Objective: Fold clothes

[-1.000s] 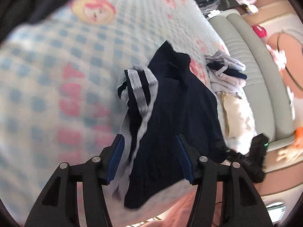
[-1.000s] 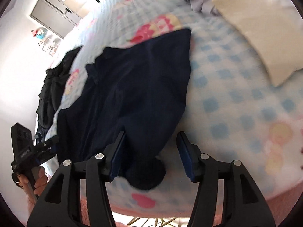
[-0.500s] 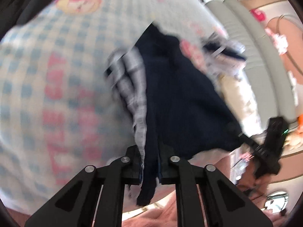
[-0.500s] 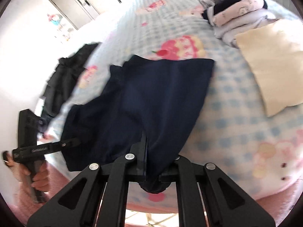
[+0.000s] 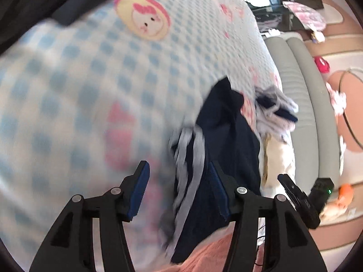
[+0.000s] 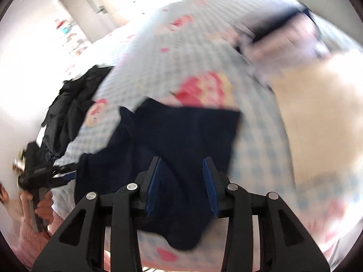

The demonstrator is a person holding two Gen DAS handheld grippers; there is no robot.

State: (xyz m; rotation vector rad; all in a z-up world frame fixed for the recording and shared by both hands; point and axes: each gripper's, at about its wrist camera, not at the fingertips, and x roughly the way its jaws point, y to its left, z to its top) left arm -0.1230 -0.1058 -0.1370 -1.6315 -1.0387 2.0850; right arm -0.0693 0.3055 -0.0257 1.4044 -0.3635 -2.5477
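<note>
Now both tools stand with their blue pads apart, having just been opening, and neither presses on cloth. Nearest in the left wrist view, the left tool (image 5: pixel 177 190) hangs over the near edge of the bed (image 5: pixel 74 86); the grey-banded waistband (image 5: pixel 192 156) of the navy shorts (image 5: pixel 229 140) runs just inside its right pad, yet no pad bites it. In the right wrist view, the right tool (image 6: pixel 181 188) hovers above the near hem of the same navy shorts (image 6: pixel 181 131), with dark fabric showing between the pads but loose.

To do this fold well, each tool would likely need to take a clean corner of the near edge, waistband on the left and hem on the right, gripping one layer pair only, then carry both away from the bed's edge together so the crease lies straight. Uneven lifting would probably skew it.

Farther off on the right lie a cream cloth (image 6: pixel 317 117) and, beyond it, a stack of folded clothes (image 6: pixel 279 27), blurred. A black garment heap (image 6: pixel 72 104) sits at the far left.
</note>
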